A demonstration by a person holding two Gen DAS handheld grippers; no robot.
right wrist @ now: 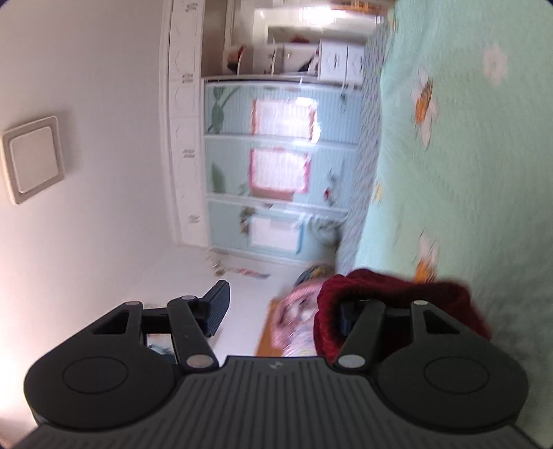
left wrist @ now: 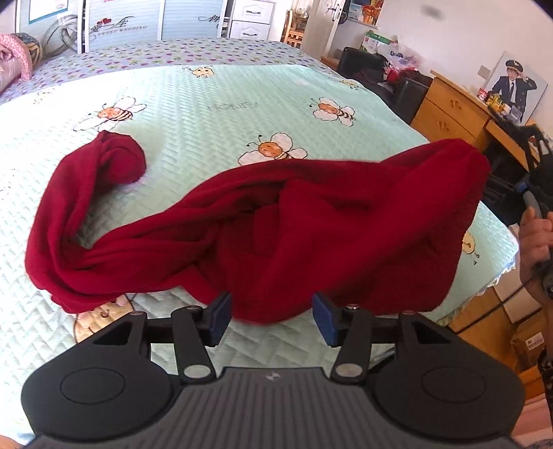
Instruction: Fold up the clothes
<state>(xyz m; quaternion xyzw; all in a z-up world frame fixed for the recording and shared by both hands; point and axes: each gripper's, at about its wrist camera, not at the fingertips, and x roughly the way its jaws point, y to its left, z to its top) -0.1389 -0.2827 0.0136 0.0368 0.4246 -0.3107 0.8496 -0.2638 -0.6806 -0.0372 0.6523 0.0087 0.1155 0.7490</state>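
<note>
A dark red knit garment lies crumpled on the mint green bee quilt that covers the bed. One sleeve curls away to the left, and the right end is lifted off the bed towards the right edge of the left wrist view. My left gripper is open at the garment's near hem, with the cloth edge sagging between the blue pads and neither pad pressing on it. In the right wrist view, which is rolled sideways and blurred, my right gripper stands wide open. Red cloth is draped over its right finger.
A person's hand grips the other tool at the right edge. Wooden drawers and a desk stand beside the bed on the right. Wardrobe doors line the far wall. A pink bundle lies at the bed's far left.
</note>
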